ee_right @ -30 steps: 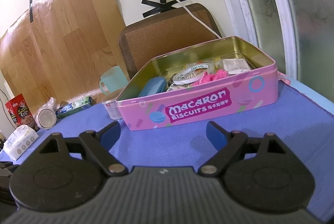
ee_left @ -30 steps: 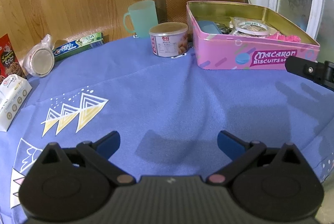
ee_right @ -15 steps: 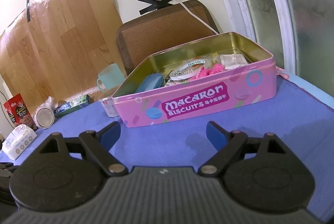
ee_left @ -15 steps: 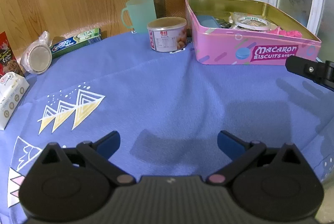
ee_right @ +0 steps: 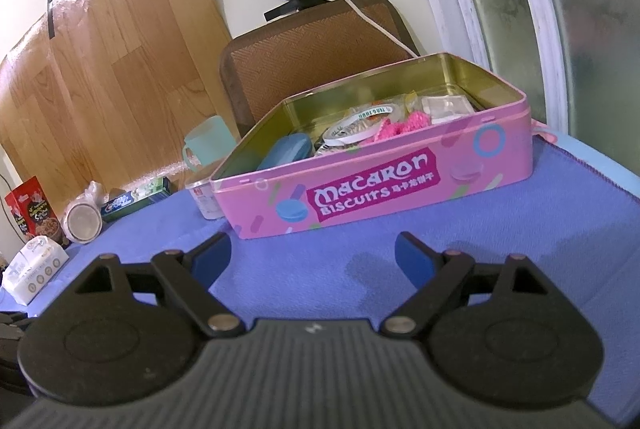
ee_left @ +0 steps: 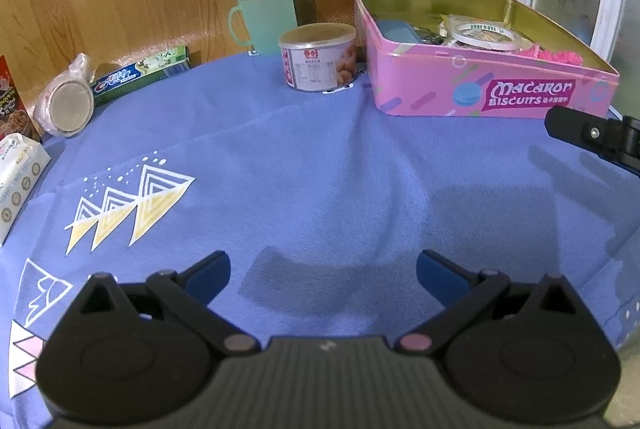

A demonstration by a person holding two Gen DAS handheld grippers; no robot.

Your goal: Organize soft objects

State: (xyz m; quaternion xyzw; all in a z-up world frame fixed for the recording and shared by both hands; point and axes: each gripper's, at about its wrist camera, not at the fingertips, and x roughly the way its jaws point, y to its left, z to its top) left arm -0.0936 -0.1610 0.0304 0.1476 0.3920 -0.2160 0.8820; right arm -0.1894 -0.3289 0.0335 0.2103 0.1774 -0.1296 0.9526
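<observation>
We are working over a round table draped in a blue cloth [ee_left: 320, 157], which is lying in soft folds; a wood-grain panel and a brown chair back [ee_right: 304, 69] are standing behind it, and a frosted window is running down the right side. The largest thing on the cloth is the open pink macaron biscuit tin [ee_right: 380, 197], sitting toward the far right edge. Inside it we are seeing a blue case [ee_right: 286, 151], a roll of tape [ee_right: 360, 125] and a fuzzy pink soft thing [ee_right: 404, 121] that we are taking to be the task's object, though what it is exactly we cannot tell. Left of the tin a small labelled can [ee_left: 318, 57] is standing just beside it, with a mint-green mug [ee_left: 264, 17] behind, then a toothpaste box [ee_left: 140, 77] and a bagged round lid farther left.

We are holding the left gripper [ee_left: 322, 279] over bare cloth with its fingers spread wide and nothing between them. The right gripper [ee_right: 312, 259] is facing the tin's front wall, likewise spread and empty.

Our worry from here: reaching in over the tin wall could be catching the tape roll along with the pink piece, or nudging the light tin across the loose cloth.
</observation>
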